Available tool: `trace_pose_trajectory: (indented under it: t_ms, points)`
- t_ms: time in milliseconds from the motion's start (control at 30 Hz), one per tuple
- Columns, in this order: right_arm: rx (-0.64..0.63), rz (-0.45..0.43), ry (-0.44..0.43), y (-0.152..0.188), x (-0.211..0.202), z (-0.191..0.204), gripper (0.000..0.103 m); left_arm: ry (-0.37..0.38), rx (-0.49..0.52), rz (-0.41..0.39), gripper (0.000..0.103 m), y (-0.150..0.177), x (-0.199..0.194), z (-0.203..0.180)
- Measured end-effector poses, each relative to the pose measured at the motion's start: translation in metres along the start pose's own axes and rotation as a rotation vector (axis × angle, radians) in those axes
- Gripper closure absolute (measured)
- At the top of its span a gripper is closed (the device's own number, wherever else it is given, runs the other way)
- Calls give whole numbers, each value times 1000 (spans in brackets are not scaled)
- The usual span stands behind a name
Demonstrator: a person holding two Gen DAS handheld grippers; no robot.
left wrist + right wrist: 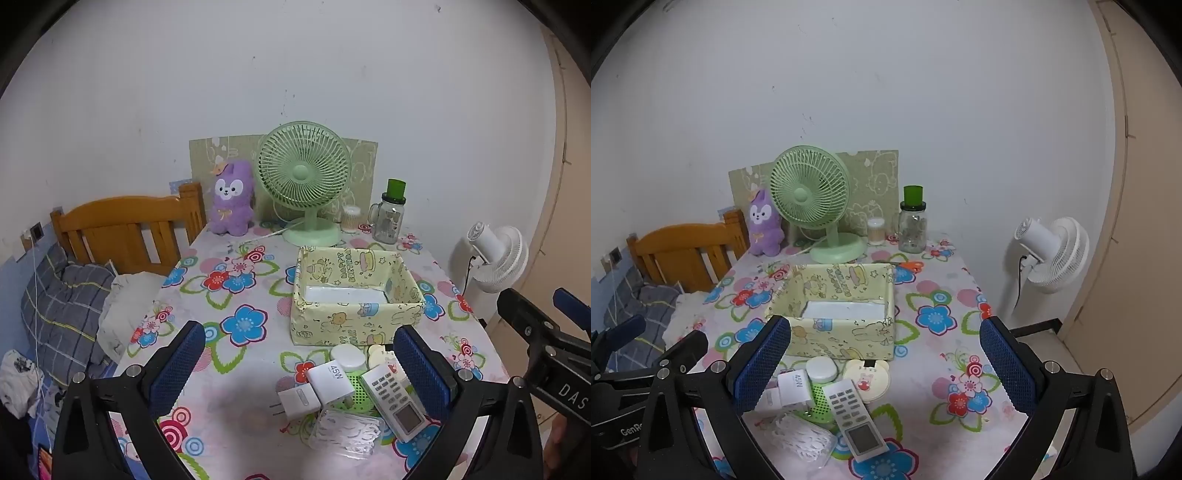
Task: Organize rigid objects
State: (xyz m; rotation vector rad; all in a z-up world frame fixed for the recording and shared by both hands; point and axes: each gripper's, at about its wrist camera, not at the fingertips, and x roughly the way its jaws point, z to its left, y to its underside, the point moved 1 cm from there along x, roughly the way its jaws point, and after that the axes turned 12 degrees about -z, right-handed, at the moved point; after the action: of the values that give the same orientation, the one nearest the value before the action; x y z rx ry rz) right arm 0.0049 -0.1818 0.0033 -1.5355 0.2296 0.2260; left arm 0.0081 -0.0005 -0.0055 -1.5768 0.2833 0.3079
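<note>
- The left gripper (299, 363) is hovering low over the near part of the table (236, 398), its jaws standing wide with nothing between the pads.
- The right gripper (886, 354) is doing likewise in the right wrist view, jaws spread wide and empty, pointing down toward the clutter.
- The rigid things are lying in a loose heap at lower centre of both frames, just in front of the yellow box (354, 299): a white remote (857, 421), a 45W charger (793, 387), a smaller white plug (297, 400), a round white case (820, 369), a cream bear-eared compact (868, 380), a clear packet of white picks (801, 437) and a green perforated disc (818, 400) underneath.
- The box is sitting open at mid-frame; only a pale lining is showing inside.
- The step in hand, as I judge it, is choosing a first piece to lift into the box.
- The remote is resting tilted on top of the disc, so taking it first would probably disturb the pile least.
- Closing across its narrow sides should be giving the firmest hold.
- The charger is leaning on its neighbours, so it may be sliding when they are touched.
</note>
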Motion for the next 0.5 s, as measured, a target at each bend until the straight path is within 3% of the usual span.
trace_pose_trajectory:
  t_ms: [100, 167, 500]
  points:
    - [-32, -16, -1, 4, -1, 6, 0, -7, 5, -6, 0, 1, -2, -1]
    - [-25, -8, -3, 1, 1, 3, 0, 20, -36, 45, 0, 4, 14, 7]
    - [-15, 6, -11, 5, 13, 6, 0, 7, -18, 36, 0, 11, 16, -3]
